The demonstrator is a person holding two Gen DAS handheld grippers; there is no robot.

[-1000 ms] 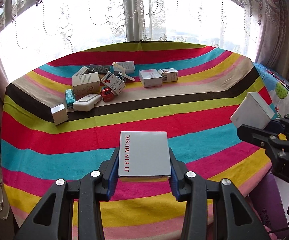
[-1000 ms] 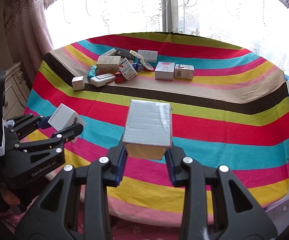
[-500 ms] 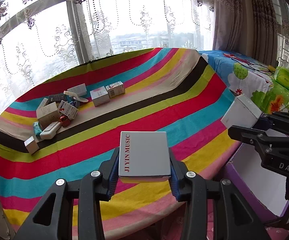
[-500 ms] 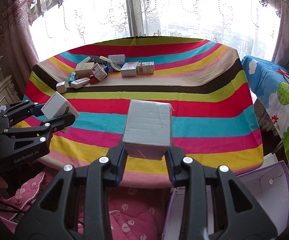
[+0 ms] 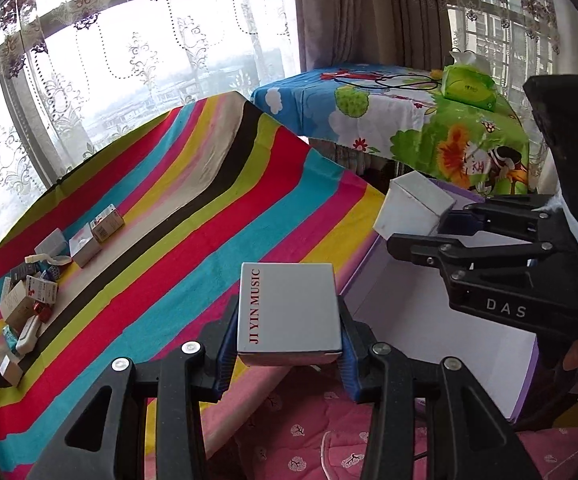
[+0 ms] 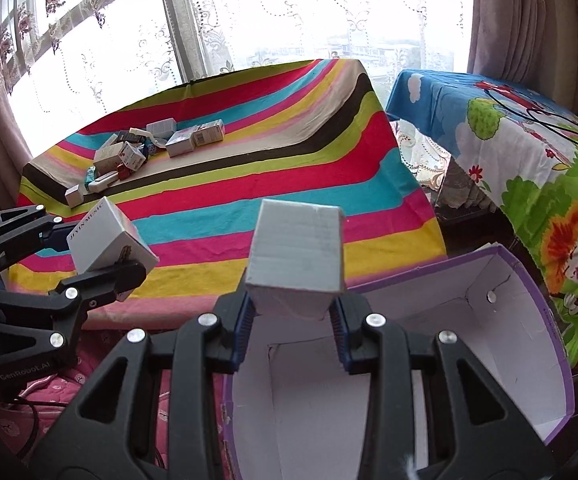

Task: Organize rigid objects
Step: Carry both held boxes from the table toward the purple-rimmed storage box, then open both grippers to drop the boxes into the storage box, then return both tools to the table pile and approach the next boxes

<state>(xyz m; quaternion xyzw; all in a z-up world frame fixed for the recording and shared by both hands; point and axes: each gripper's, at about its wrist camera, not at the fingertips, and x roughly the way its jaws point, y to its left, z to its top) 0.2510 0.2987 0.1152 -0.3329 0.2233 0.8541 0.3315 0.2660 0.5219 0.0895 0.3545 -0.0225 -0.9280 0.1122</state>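
The white music box (image 5: 287,312) sits pinched in the left gripper (image 5: 287,354), held off the near edge of the striped table (image 5: 193,216). The plain grey box (image 6: 297,252) is clamped in the right gripper (image 6: 291,322) over the open purple bin (image 6: 521,276). Leftover boxes (image 6: 141,152) cluster at ten o'clock on the table.

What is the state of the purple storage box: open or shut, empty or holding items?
Open and apparently empty: the purple storage box shows bare white inside; part stays hidden.
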